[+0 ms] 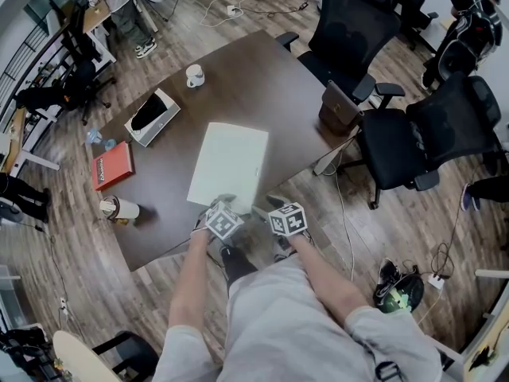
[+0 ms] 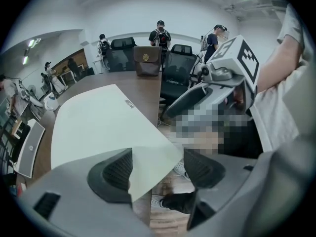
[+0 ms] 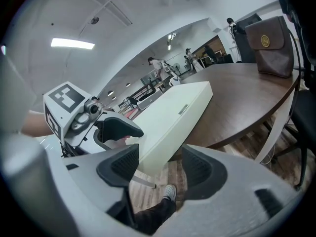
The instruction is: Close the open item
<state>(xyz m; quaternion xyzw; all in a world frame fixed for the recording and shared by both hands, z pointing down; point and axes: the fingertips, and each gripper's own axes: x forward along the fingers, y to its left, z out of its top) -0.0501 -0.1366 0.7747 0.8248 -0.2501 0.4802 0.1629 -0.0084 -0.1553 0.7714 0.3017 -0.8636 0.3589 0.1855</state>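
white case (image 1: 229, 165) lies flat at the near edge of the table (image 1: 262, 70). left gripper (image 2: 157, 166) stands wide open around its near corner, not pressing. right gripper (image 3: 159, 168), at its 3 o'clock, is open too and holds nothing. i think no grip is needed because the lid looks already down. brown bag (image 1: 338, 110) stands far at 1 o'clock.

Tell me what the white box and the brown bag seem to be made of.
White box: likely matte cardboard; flat, dull faces, crisp edges, small label.
Brown bag: leather or imitation, can't tell which; smooth, faint sheen, round gold emblem.
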